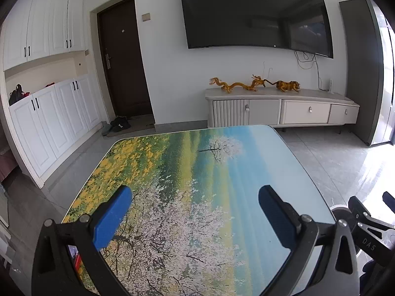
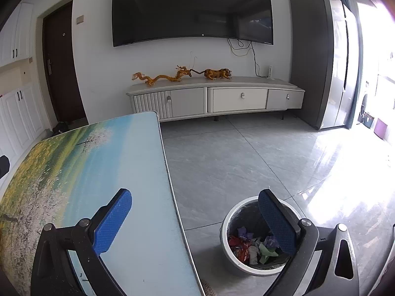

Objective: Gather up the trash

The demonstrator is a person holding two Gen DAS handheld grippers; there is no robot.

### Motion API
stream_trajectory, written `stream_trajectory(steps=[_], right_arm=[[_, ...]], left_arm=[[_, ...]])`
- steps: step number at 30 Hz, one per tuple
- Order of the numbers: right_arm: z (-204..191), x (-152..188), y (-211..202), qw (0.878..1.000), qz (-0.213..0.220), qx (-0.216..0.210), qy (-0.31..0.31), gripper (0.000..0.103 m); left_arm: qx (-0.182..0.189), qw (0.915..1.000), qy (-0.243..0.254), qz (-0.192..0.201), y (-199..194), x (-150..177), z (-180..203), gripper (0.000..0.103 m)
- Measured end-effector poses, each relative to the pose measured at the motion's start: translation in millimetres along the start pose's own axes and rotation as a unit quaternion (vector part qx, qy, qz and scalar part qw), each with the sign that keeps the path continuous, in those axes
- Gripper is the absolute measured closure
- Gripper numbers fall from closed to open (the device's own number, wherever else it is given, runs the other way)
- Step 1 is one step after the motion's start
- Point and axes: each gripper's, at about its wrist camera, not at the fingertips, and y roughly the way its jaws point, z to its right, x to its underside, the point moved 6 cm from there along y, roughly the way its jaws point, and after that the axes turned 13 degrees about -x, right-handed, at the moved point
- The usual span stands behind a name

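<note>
Filling the white bin (image 2: 230, 249), crumpled colourful trash (image 2: 249, 245) lies beneath the spread, empty right hand-held gripper (image 2: 195, 218).

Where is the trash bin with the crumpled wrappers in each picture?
Left wrist view: only a sliver of the trash bin's white rim shows at the far right, beyond the table's edge.
Right wrist view: the trash bin stands on the floor at lower right, beside the table, partly behind the right gripper.
Shared landmark: the golden dragon figurine.
</note>
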Motion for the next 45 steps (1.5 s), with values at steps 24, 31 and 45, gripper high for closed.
stream_trajectory(steps=[24, 31, 45], right_arm=[[8, 1, 3, 1.000, -0.008, 0.008, 0.008, 0.000], [9, 1, 4, 1.000, -0.011, 0.010, 0.008, 0.000], [11, 1, 3, 1.000, -0.011, 0.015, 0.005, 0.000]], left_arm=[[-0.001, 0.9999, 0.011, -0.001, 7, 4, 1, 0.000], [0.002, 0.9999, 0.013, -0.005, 10, 5, 1, 0.000], [0.006, 0.9997, 0.017, -0.014, 15, 10, 2, 0.000]])
